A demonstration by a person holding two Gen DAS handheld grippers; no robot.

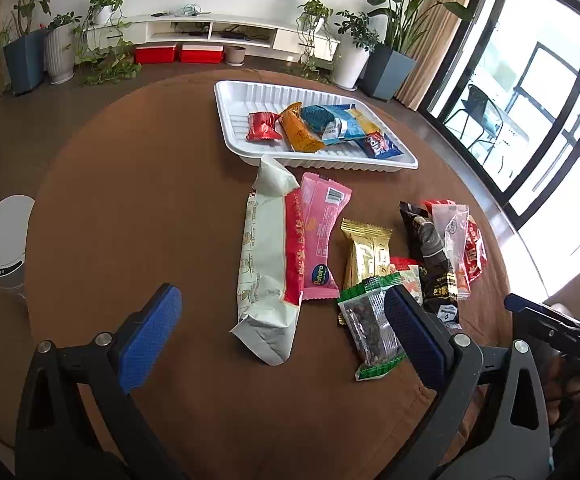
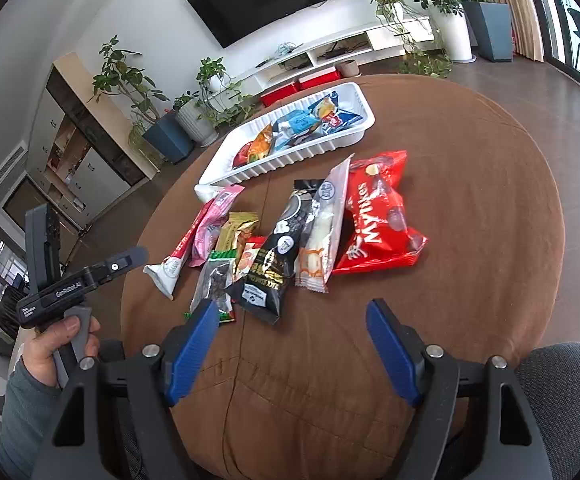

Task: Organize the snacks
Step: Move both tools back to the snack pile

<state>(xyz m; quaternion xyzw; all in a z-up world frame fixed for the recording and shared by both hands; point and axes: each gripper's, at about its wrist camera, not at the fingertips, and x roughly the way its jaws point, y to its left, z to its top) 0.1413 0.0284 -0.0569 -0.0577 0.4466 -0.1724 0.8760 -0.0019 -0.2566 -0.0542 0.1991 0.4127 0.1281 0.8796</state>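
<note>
A white ribbed tray [image 1: 318, 162] [image 2: 290, 158] at the table's far side holds several wrapped snacks in red, orange and blue. Loose in front of it lie a long white-and-red pack [image 1: 266, 264], a pink pack [image 1: 322, 232], a gold pack [image 1: 364, 252], a green-edged clear pack [image 1: 370, 320], a black pack [image 2: 278, 256], a clear pack [image 2: 322, 232] and a red Mylikes bag [image 2: 378, 216]. My left gripper [image 1: 282, 292] hovers open above the white pack's near end, gripping nothing. My right gripper [image 2: 292, 306] stands open over bare cloth just short of the black pack.
The round table [image 2: 470, 184] wears a brown cloth. A hand [image 2: 62, 344] holds the left gripper's handle at the table's left edge. A white round appliance [image 1: 2, 240] stands on the floor to the left. A grey seat [image 2: 566, 384] is near right; potted plants and windows lie beyond.
</note>
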